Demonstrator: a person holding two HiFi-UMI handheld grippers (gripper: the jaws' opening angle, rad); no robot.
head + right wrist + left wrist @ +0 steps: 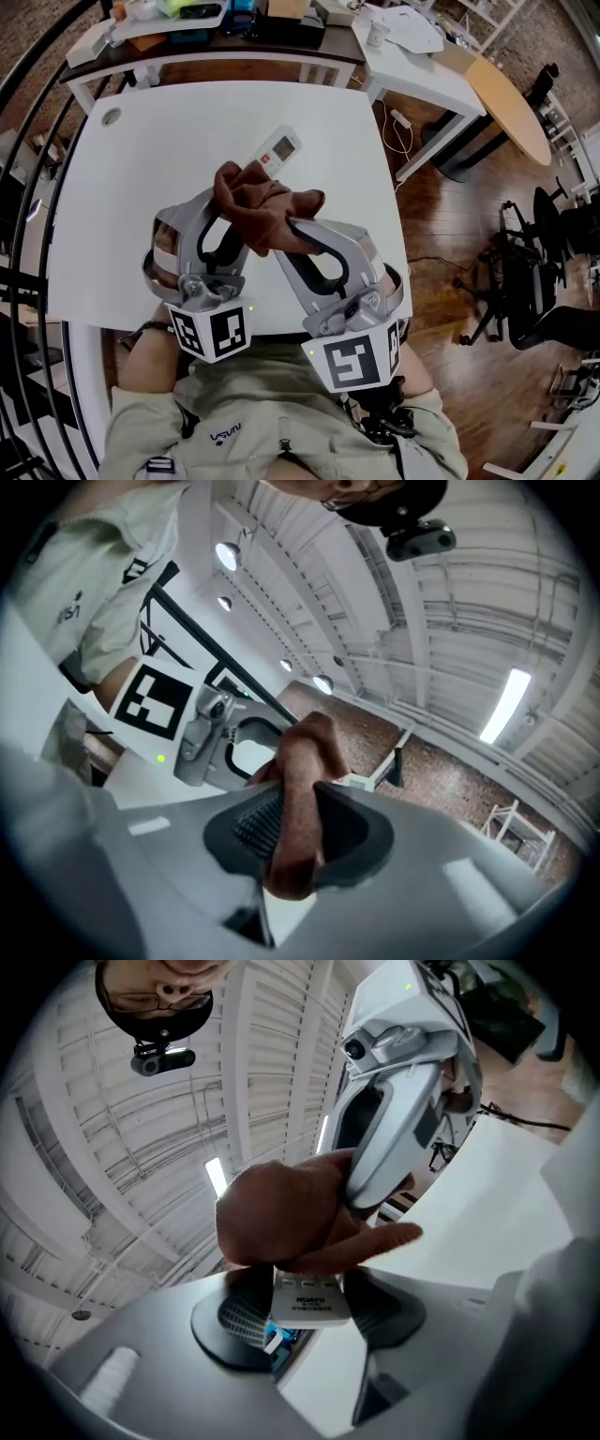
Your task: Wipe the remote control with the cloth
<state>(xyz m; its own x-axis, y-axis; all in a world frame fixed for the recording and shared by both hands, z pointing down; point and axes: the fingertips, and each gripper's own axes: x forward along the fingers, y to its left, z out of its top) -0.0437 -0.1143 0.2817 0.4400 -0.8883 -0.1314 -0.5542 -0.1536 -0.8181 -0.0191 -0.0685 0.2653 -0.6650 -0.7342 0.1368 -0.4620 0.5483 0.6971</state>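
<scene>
A white remote control (pixel 279 149) with a red button sticks out over the white table (pixel 159 150), and its near end is hidden under a brown cloth (pixel 263 208). My left gripper (pixel 228 194) is shut on the remote's near end (pixel 310 1300); both pads clamp its sides. The cloth (pixel 281 1215) is bunched over the remote just beyond those jaws. My right gripper (pixel 292 228) comes in from the right, shut on the cloth (pixel 298 819), which fills the gap between its pads. The right gripper (pixel 392 1119) presses the cloth down on the remote.
A dark desk (pixel 281 36) crowded with objects stands behind the table. To the right are another white table (pixel 427 70), a round wooden tabletop (pixel 511 105) and office chairs (pixel 548 272) on a wood floor. A black railing (pixel 33 178) curves along the left.
</scene>
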